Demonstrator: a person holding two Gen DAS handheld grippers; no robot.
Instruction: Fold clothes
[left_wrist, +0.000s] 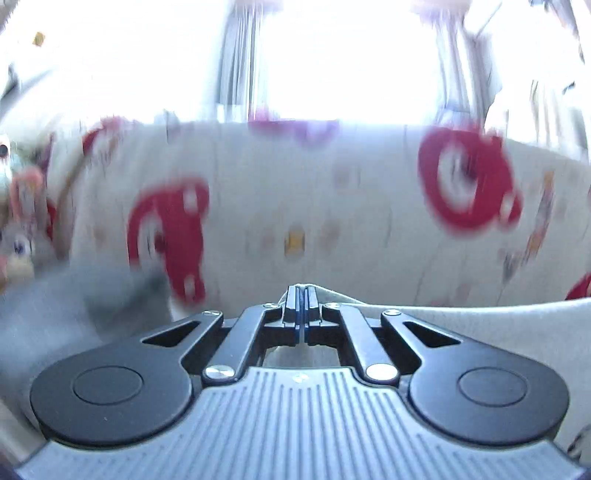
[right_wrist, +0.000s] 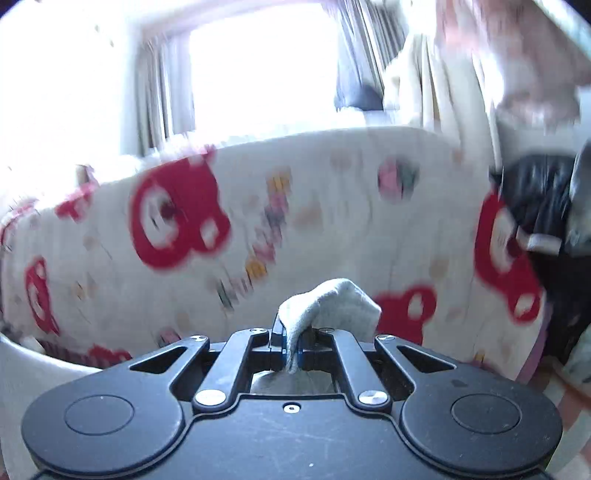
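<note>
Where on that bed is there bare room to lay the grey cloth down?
The patterned blanket looks bare ahead of both grippers, between its red prints. It is crowded at its edges: a grey heap left, black things right. Both the left gripper and right gripper pinch the grey cloth.

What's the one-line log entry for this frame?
phase: carrying garment | left gripper: shut on grey garment | right gripper: shut on grey garment | backdrop: red-print bedspread | image: motion-blurred

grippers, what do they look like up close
Both are alike: the left gripper and right gripper have black linkage arms with silver pivot screws, round black end discs and thin blue-edged fingers. The left's body is ribbed grey; the right's is smooth black.
</note>
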